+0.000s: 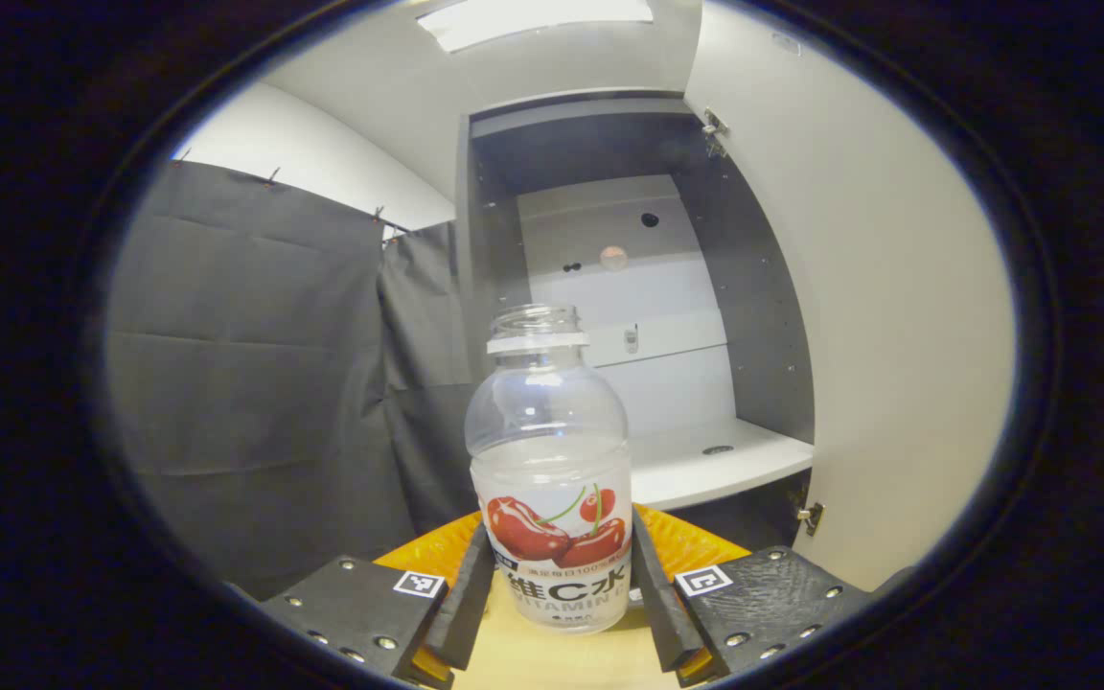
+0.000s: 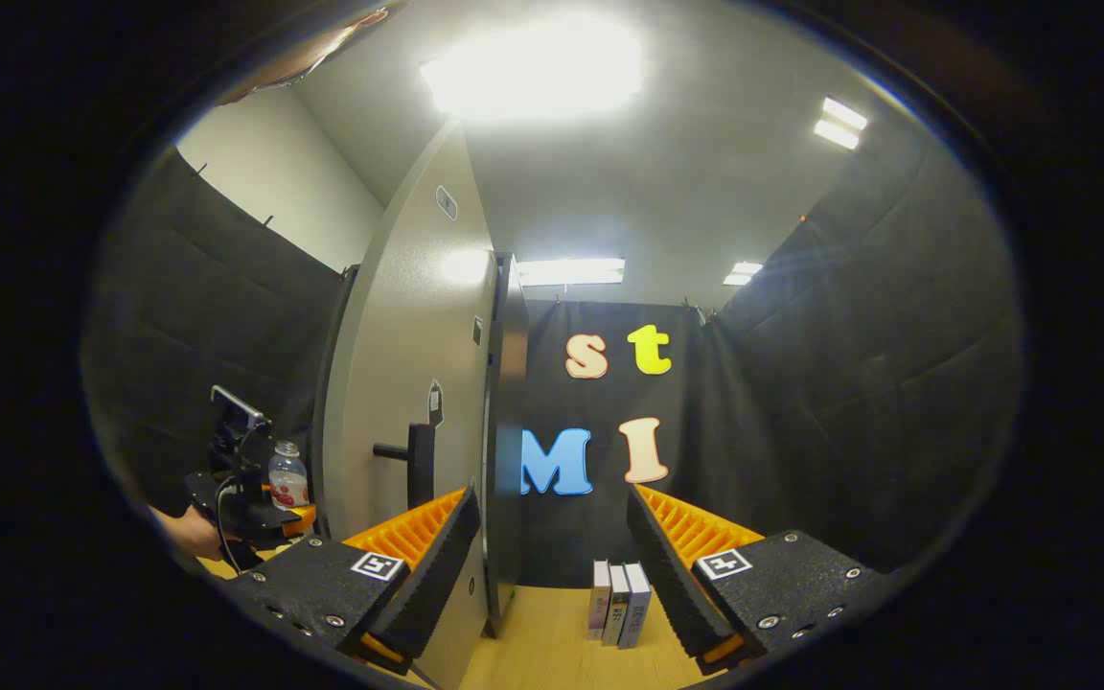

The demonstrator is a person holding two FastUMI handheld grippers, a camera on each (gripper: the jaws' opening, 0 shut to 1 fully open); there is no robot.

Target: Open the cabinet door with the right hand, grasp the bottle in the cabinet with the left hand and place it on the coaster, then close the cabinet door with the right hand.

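Note:
A clear, capless bottle (image 1: 552, 431) with a cherry label stands upright between the fingers of my left gripper (image 1: 560, 541), which is shut on its lower sides. Its base is level with the light wooden tabletop (image 1: 552, 661); I cannot tell whether it touches. Behind it the cabinet (image 1: 600, 287) is open, with a bare white shelf (image 1: 705, 465) and the door (image 1: 878, 335) swung out to the right. In the right gripper view my right gripper (image 2: 552, 498) is open beside the door's edge (image 2: 504, 431), near the dark handle (image 2: 408, 460). Far left, a hand holds the left gripper (image 2: 245, 498) with the bottle (image 2: 288, 476).
Three books (image 2: 617, 599) stand upright on the wooden table (image 2: 542, 652) ahead of the right gripper, against the black cloth wall. Dark cloth also hangs to the left of the cabinet (image 1: 255, 383).

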